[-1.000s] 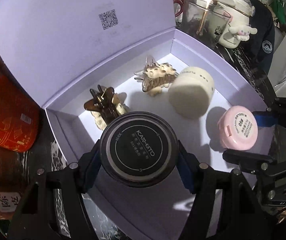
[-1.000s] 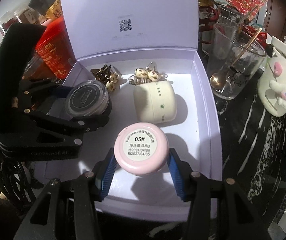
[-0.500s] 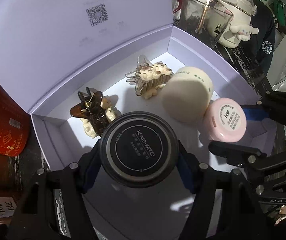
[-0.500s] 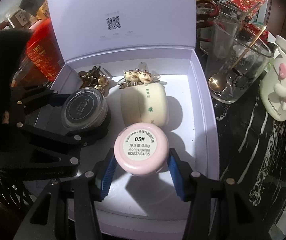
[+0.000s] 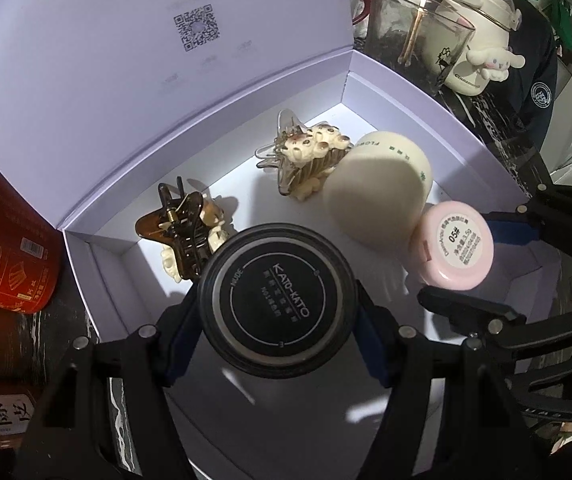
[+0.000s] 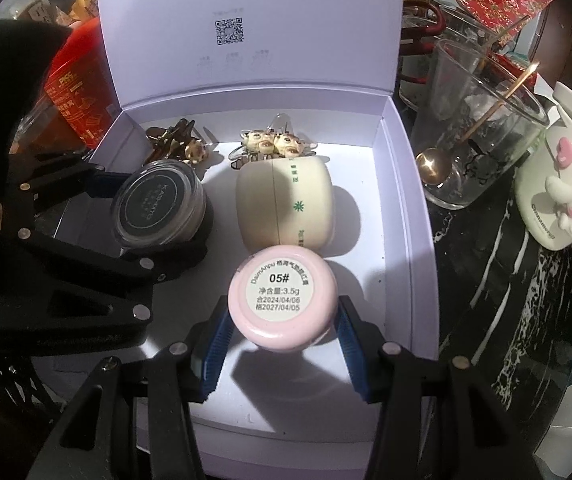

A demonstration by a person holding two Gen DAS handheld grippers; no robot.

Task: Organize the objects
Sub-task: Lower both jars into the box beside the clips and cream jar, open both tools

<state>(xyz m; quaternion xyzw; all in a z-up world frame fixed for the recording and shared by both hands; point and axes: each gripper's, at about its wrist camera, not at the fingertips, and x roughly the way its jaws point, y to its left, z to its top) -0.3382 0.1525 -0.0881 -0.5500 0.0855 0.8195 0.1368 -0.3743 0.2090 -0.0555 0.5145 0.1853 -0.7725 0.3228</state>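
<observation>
An open lavender box (image 5: 425, 96) (image 6: 405, 200) stands with its lid upright. My left gripper (image 5: 278, 316) is shut on a black round jar (image 5: 278, 300) (image 6: 158, 204) over the box's left half. My right gripper (image 6: 282, 332) is shut on a pink round compact (image 6: 282, 296) (image 5: 451, 252) over the right half. The compact sits just in front of a cream case (image 6: 286, 204) (image 5: 377, 192); I cannot tell whether they touch. At the back lie a brown hair claw (image 5: 182, 236) (image 6: 170, 140) and a clear claw with bear figures (image 5: 305, 160) (image 6: 274, 144).
Right of the box stand a glass with a spoon (image 6: 477, 128) and a white character mug (image 6: 557, 192). A red canister (image 5: 2, 248) (image 6: 74, 80) stands close to the box's left wall. The tabletop around it is dark marble.
Both grippers have edged deeper into the box with their loads. The pink compact has closed up on the cream case. Neither grip has changed.
</observation>
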